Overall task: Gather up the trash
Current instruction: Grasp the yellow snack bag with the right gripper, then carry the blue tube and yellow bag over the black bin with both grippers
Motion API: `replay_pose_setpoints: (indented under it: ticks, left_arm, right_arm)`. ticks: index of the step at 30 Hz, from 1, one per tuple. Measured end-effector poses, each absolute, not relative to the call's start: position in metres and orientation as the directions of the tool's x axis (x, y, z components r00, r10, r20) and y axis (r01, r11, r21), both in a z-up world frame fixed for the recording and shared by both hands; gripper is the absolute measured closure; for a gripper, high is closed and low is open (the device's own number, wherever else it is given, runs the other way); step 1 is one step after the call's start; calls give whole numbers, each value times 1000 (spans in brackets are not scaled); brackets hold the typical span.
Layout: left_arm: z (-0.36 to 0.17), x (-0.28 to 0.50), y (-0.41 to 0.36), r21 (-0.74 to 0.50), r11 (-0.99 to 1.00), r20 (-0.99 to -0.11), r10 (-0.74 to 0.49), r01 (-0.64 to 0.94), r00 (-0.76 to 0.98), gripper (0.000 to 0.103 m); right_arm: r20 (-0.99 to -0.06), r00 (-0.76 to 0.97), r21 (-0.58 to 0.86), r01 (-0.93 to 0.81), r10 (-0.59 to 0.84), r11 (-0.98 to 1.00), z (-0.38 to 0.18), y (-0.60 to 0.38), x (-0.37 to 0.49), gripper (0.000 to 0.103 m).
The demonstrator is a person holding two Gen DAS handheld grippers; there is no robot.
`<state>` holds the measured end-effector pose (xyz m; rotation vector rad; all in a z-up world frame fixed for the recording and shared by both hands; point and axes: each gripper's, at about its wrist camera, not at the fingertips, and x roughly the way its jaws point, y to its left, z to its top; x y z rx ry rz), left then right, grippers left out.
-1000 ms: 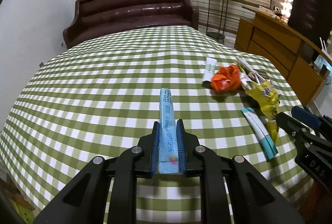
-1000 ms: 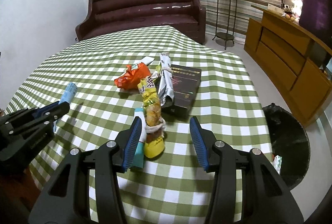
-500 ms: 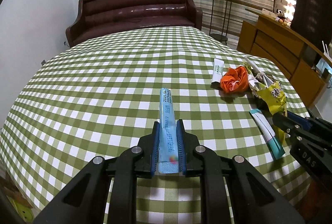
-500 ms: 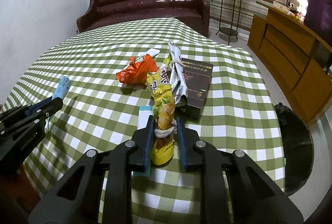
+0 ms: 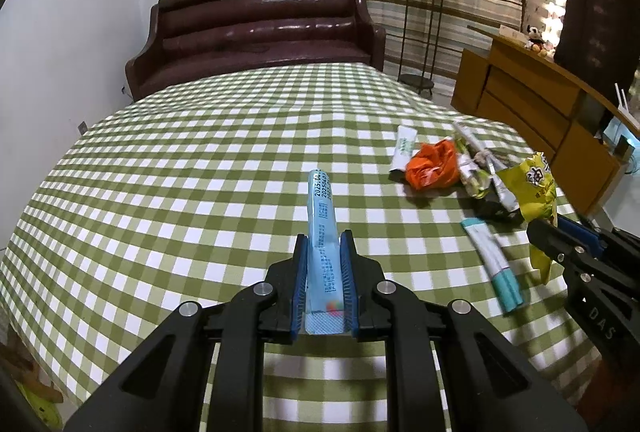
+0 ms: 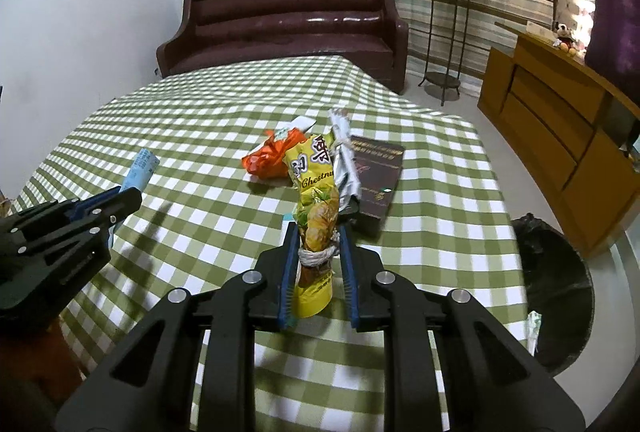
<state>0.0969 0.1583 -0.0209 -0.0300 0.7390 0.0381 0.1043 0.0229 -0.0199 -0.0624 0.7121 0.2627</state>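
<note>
1. The left claw (image 5: 324, 248) is clamped on a light blue stick packet (image 5: 322, 216), which juts toward 12 o'clock above the checked counter (image 5: 180, 191); dates starting "2025" are printed near its tip.
2. The right claw (image 6: 318, 244) has just closed on a yellow snack bag (image 6: 314, 199) at its string-tied waist; the bag reads "Chestnu".
3. At the bag's 11 o'clock lies an orange wrapper (image 6: 272, 157); at 1 o'clock, a dark book (image 6: 376, 171).
</note>
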Motion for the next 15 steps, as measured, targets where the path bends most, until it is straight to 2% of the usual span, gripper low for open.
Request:
replay_pose_setpoints:
  ticks: [15]
  left_arm:
    - [0,91,83,-53,990,-622,-133,128,772,86]
  right_arm:
    - [-594,801,20,-67,66,998,2,-67,84,83]
